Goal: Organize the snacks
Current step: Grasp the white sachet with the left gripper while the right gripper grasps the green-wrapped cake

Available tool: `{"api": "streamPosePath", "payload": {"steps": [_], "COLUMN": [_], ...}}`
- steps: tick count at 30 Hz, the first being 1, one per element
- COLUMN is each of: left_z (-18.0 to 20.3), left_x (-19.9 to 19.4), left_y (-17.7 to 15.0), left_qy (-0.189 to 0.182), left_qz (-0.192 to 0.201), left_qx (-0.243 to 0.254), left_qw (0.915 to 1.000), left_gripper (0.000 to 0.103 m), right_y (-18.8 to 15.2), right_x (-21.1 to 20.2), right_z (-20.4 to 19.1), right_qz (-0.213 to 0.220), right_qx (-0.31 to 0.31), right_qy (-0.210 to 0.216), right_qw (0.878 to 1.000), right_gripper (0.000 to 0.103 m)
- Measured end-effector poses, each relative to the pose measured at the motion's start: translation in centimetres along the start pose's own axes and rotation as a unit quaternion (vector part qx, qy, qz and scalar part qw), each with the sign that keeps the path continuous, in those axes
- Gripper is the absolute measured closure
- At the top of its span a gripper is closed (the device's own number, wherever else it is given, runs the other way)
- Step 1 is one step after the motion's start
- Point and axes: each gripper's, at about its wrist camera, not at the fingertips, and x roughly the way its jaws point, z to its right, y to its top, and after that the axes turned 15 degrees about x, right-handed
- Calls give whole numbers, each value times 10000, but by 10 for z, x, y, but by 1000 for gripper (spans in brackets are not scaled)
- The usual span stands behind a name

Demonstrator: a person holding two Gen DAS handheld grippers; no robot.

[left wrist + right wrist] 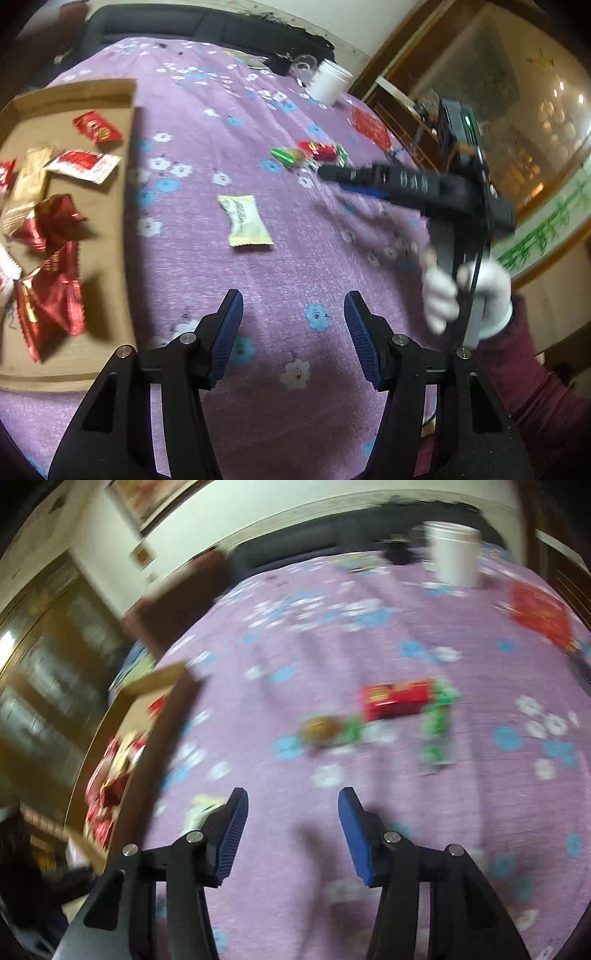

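A shallow cardboard box (125,206) on the left holds several red and white snack packets (55,295). A pale yellow-green packet (245,221) lies on the purple flowered cloth in the middle. A red packet (317,149) and green-wrapped candies (286,155) lie farther back. My left gripper (293,332) is open and empty, above the cloth near the front. My right gripper (291,830) is open and empty; in the left wrist view it (332,173) hovers just right of the red and green snacks. The right wrist view is blurred and shows the red packet (399,698), green candies (436,731) and the box (147,746).
A white cup (330,83) and dark clutter stand at the table's far edge. A red flat packet (369,127) lies at the right edge. A dark sofa sits behind the table; a glass-fronted wooden cabinet (498,92) stands to the right.
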Motion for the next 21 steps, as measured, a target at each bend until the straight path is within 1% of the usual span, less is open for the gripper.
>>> {"api": "streamPosePath", "payload": {"steps": [2, 4, 6, 8, 11, 14, 15, 18, 21], "left_z": [6, 14, 21, 24, 21, 13, 13, 11, 9], "left_x": [7, 12, 17, 23, 32, 41, 42, 44, 47], "left_y": [-1, -1, 0, 1, 4, 8, 9, 14, 18], "left_qy": [-53, 49, 75, 69, 167, 258, 261, 276, 255], "left_qz": [-86, -158, -197, -220, -295, -359, -319, -307, -237], "left_qx": [46, 202, 327, 398, 357, 243, 229, 183, 150], "left_qw": [9999, 9997, 9992, 9989, 9988, 9987, 9989, 9990, 9993], "left_gripper": [46, 46, 46, 46, 46, 46, 46, 46, 45], "right_y": [9, 15, 21, 24, 30, 35, 34, 33, 32], "right_x": [-2, 0, 7, 19, 41, 59, 63, 66, 61], "right_z": [11, 14, 9, -2, -19, -25, -25, -30, -23], "right_qz": [150, 261, 319, 402, 448, 403, 409, 466, 473], "right_qx": [187, 211, 118, -84, -372, -476, -519, -737, -587], "right_qy": [-48, -90, -150, -325, -628, -771, -810, -973, -904], "right_qw": [9997, 9994, 9993, 9986, 9963, 9951, 9945, 9914, 9930], "right_gripper": [49, 49, 49, 49, 49, 49, 49, 59, 60]}}
